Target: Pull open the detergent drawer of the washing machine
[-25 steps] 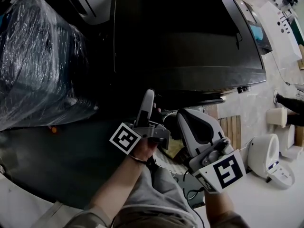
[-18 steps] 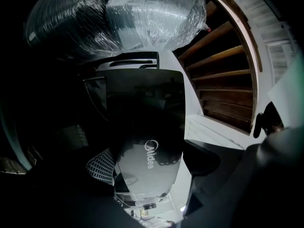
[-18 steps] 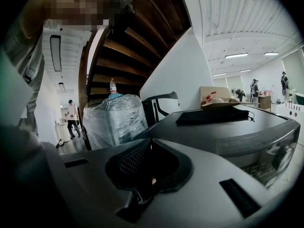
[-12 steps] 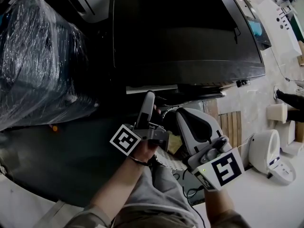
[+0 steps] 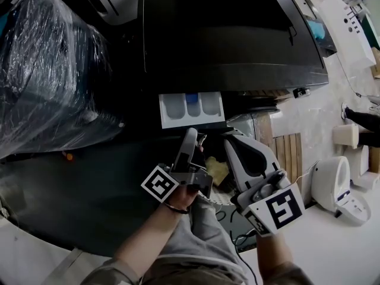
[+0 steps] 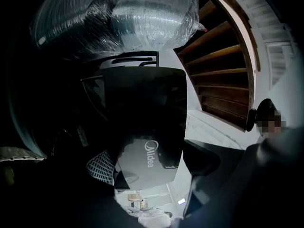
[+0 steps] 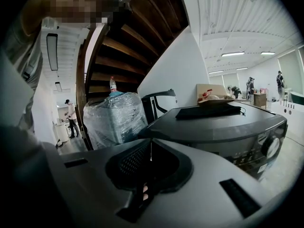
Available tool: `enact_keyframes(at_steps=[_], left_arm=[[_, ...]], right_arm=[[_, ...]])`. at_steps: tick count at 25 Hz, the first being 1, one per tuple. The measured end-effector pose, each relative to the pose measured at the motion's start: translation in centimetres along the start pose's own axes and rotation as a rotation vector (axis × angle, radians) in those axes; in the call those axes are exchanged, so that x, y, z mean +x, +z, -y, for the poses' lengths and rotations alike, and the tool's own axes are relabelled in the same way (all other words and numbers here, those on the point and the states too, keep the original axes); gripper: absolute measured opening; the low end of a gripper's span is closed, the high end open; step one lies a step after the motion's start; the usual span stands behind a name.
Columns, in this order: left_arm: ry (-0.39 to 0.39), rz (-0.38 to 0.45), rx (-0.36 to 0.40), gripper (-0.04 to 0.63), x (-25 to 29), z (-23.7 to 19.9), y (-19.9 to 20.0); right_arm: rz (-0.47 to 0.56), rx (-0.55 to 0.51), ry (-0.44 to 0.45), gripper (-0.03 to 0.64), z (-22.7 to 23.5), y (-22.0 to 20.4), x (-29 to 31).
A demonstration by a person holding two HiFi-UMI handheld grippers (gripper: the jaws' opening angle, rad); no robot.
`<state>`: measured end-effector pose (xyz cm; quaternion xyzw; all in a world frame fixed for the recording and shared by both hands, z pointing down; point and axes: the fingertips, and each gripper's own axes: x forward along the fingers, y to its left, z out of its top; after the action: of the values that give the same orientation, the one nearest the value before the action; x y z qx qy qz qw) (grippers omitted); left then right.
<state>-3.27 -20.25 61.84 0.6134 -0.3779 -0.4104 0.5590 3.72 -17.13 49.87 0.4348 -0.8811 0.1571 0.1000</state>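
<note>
Drawer [image 5: 191, 109] is out. It juts from the front of the washing machine [image 5: 231, 40], just left of centre in the head view, with pale compartments showing and a blue one [image 5: 191, 98] in the middle. The machine fills the top of that frame, dark and glossy.

My left gripper [image 5: 191, 136] sits right below the drawer's front edge, tip very close to it; I can't tell whether it touches. In the left gripper view the jaws stand apart. The mesh pad [image 6: 99, 167] is low on the left, the other jaw is a dark mass on the right, and a dark panel with a logo [image 6: 149, 155] shows between them.

The right gripper [image 5: 230, 139] is just beside the left one, lower centre of the head view. Its jaws are pressed together along a thin seam, with nothing between them.

Further out, a big plastic-wrapped bundle [image 5: 47, 70] takes the upper left. A wooden staircase [image 7: 123, 46] climbs across the top of the right gripper view.
</note>
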Motion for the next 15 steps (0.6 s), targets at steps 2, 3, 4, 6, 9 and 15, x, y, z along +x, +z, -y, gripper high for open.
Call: enact_keyframes(at_steps=[2, 3, 4, 6, 9, 15], left_arm=[[0.004, -0.006, -0.005, 0.448, -0.6, 0.1, -0.3], [0.006, -0.006, -0.009, 0.448, -0.9, 0.1, -0.5], [0.007, -0.006, -0.012, 0.448, -1.1, 0.2, -0.7], [0.006, -0.012, -0.01, 0.448, -1.6, 0.2, -1.1], [0.007, -0.017, -0.005, 0.448, -2.5, 0.2, -1.5], [0.016, -0.011, -0.017, 0.448, -4.0, 0.3, -2.7]], right_arm=[[0.001, 0.004, 0.003, 0.032, -0.5, -0.1, -0.5], [-0.004, 0.002, 0.007, 0.032, -0.8, -0.3, -0.7], [-0.013, -0.002, 0.011, 0.032, -1.0, -0.4, -1.0], [-0.024, -0.003, 0.008, 0.032, -1.4, -0.7, -1.6], [-0.023, 0.001, 0.0, 0.032, -1.8, -0.9, -2.2], [-0.027, -0.014, 0.009, 0.032, -2.6, -0.9, -3.1]])
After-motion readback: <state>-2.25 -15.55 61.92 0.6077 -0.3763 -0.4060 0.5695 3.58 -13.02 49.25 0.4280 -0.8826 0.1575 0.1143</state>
